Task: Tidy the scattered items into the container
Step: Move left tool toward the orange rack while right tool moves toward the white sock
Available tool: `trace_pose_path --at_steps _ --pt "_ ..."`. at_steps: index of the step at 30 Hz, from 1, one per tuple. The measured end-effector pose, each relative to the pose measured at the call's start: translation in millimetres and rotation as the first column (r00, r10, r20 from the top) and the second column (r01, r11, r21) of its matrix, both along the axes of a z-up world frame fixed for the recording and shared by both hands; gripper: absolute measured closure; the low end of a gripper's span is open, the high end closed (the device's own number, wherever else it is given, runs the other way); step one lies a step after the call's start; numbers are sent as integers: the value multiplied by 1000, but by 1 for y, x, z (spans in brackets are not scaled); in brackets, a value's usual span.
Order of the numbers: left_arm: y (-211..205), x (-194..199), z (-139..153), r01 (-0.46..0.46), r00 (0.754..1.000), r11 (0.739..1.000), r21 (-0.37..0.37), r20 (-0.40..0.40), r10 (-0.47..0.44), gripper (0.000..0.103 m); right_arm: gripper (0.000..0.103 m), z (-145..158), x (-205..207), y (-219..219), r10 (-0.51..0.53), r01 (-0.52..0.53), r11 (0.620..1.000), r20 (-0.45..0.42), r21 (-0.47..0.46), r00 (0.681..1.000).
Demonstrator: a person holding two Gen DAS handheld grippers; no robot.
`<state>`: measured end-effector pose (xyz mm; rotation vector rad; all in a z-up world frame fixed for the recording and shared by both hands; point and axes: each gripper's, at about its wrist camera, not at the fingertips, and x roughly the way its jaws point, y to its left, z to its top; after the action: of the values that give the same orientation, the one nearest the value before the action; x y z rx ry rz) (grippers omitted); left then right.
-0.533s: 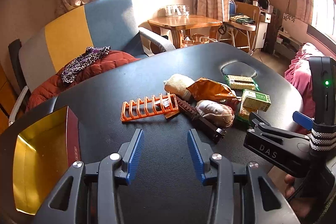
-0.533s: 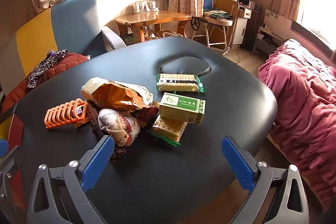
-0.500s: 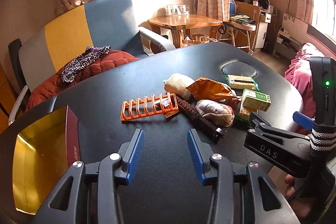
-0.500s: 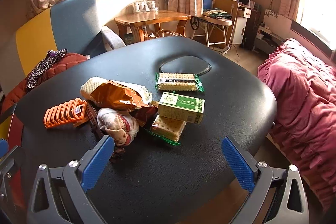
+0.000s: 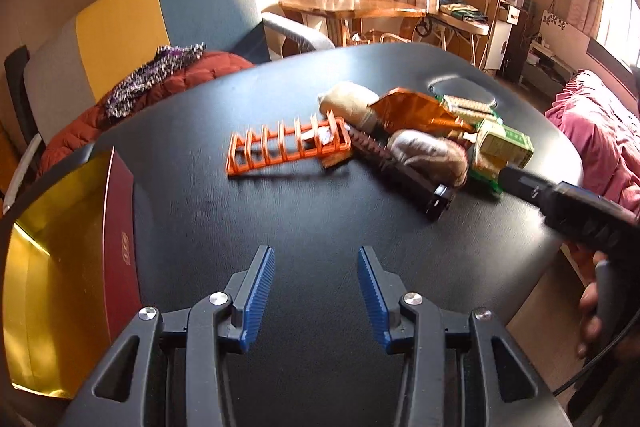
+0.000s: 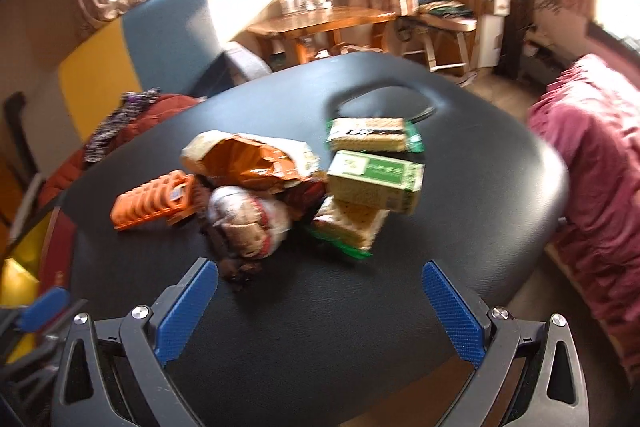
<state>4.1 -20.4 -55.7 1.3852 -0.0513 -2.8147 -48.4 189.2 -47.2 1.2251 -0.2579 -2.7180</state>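
Observation:
A pile of items lies on the black table [image 5: 312, 219]: an orange plastic rack [image 5: 286, 147] [image 6: 154, 201], an orange snack bag [image 5: 416, 111] [image 6: 256, 161], a wrapped bun [image 5: 430, 155] [image 6: 250, 221], a green box [image 5: 506, 147] [image 6: 374, 177], cracker packs [image 6: 374, 135] [image 6: 348, 227] and a dark strap with buckle [image 5: 400, 173]. The container, a red box with gold lining [image 5: 60, 259], sits at the left. My left gripper [image 5: 316, 287] is open and empty, short of the pile. My right gripper [image 6: 320, 307] is wide open and empty, just before the bun and crackers.
A blue and yellow armchair [image 5: 160, 15] with a red jacket [image 5: 168, 87] stands behind the table. A wooden side table [image 5: 352, 5] is at the back. A pink bed cover [image 6: 592, 163] lies to the right. The table has an oval hole [image 6: 384, 101].
Both grippers have moved forward toward the pile. The right gripper has swung in closer to the green box and tilted. Both views are blurred by motion.

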Motion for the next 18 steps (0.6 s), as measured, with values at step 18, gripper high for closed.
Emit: trace_pose_path --at_steps 18 --pt "-45 16 -50 -17 992 997 80 127 7 59 0 8 -111 -83 450 -419 877 102 -235 887"
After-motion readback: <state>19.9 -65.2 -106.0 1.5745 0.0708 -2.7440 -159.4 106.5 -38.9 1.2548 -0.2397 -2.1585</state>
